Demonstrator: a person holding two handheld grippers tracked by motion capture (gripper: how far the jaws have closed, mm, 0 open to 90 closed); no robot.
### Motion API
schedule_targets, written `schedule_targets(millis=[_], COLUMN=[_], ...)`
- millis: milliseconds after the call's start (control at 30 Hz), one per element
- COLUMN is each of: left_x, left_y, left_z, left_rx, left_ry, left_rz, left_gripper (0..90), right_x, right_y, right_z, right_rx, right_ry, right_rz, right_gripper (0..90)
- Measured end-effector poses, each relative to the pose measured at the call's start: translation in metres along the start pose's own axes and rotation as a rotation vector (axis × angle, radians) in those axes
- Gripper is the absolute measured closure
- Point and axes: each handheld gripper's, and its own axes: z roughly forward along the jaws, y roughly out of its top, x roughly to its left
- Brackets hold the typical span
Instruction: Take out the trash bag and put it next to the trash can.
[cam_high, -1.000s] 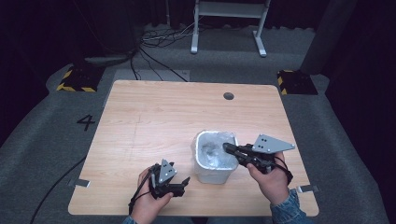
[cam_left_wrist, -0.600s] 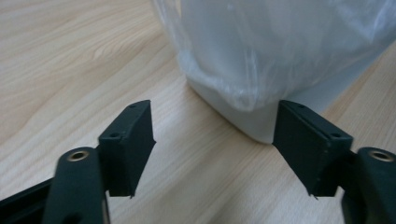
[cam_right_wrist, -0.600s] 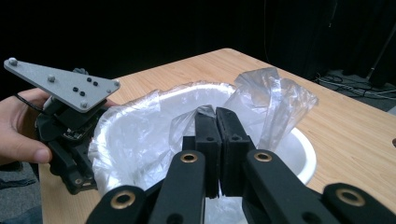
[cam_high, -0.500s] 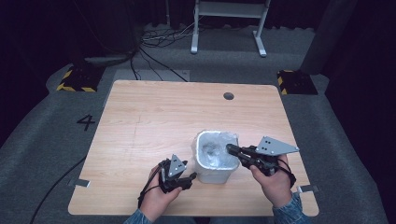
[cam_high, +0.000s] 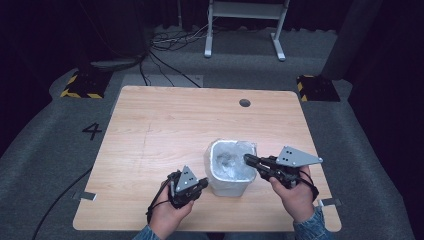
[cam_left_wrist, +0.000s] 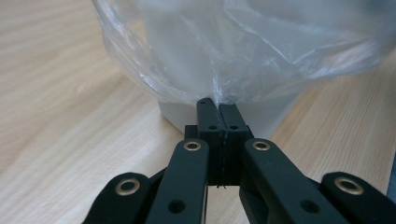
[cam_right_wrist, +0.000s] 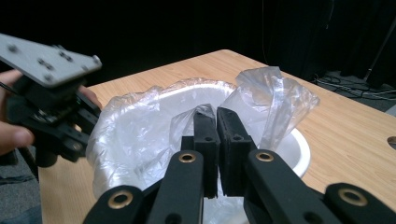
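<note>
A small white bin (cam_high: 227, 187) lined with a clear plastic bag (cam_high: 230, 161) stands on the wooden table (cam_high: 165, 125), near its front edge. My left gripper (cam_high: 204, 183) is low against the bin's left side. In the left gripper view it (cam_left_wrist: 218, 102) is shut on the hanging edge of the bag (cam_left_wrist: 261, 46), just in front of the bin's wall (cam_left_wrist: 273, 112). My right gripper (cam_high: 246, 159) reaches over the bin's right rim. In the right gripper view it (cam_right_wrist: 217, 112) is shut on a raised fold of the bag (cam_right_wrist: 271, 93) above the bin's rim (cam_right_wrist: 301, 151).
A round cable hole (cam_high: 244, 102) lies at the table's far right. Beyond the table a metal stand (cam_high: 245, 30), cables (cam_high: 165, 55) and two yellow-and-black blocks (cam_high: 82, 85) rest on the grey floor. The left hand's gripper (cam_right_wrist: 46, 116) appears across the bin in the right gripper view.
My left gripper has moved right, up against the bin's side, and now pinches the bag's edge. The right gripper has barely shifted at the right rim.
</note>
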Motion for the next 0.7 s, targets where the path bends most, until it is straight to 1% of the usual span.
schedule_targets(millis=[100, 167, 233, 267, 333, 433, 533, 633, 700], left_x=[0.001, 0.001, 0.002, 0.002, 0.003, 0.007, 0.01, 0.013, 0.015], left_y=[0.005, 0.007, 0.012, 0.012, 0.016, 0.022, 0.03, 0.037, 0.043], left_z=[-0.01, -0.014, -0.021, -0.021, -0.026, -0.032, -0.036, -0.039, -0.04], left_rx=[-0.028, -0.046, -0.075, -0.075, -0.093, -0.113, -0.131, -0.15, -0.162], left_ry=[0.005, -0.008, 0.012, 0.012, 0.019, 0.03, 0.044, 0.053, 0.051], left_rz=[-0.006, -0.028, -0.024, -0.024, -0.034, -0.031, -0.017, -0.008, -0.003], left_gripper=[89.4, 89.2, 89.2, 89.2, 89.2, 89.2, 88.9, 88.5, 87.5], right_x=[-0.001, -0.001, -0.002, -0.002, -0.002, -0.003, -0.004, -0.004, -0.004], right_y=[0.001, 0.001, 0.002, 0.002, 0.003, 0.003, 0.003, 0.003, 0.003], right_z=[-0.001, -0.001, -0.003, -0.003, -0.004, -0.006, -0.007, -0.008, -0.009], right_rx=[0.0, -0.004, -0.012, -0.012, -0.016, -0.017, -0.02, -0.021, -0.02], right_ry=[-0.002, -0.003, -0.005, -0.005, -0.008, -0.012, -0.013, -0.013, -0.014], right_rz=[0.001, -0.003, -0.005, -0.005, -0.004, 0.0, -0.002, -0.001, -0.001], right_gripper=[87.6, 87.6, 87.6, 87.6, 87.6, 87.6, 87.6, 87.6, 87.6])
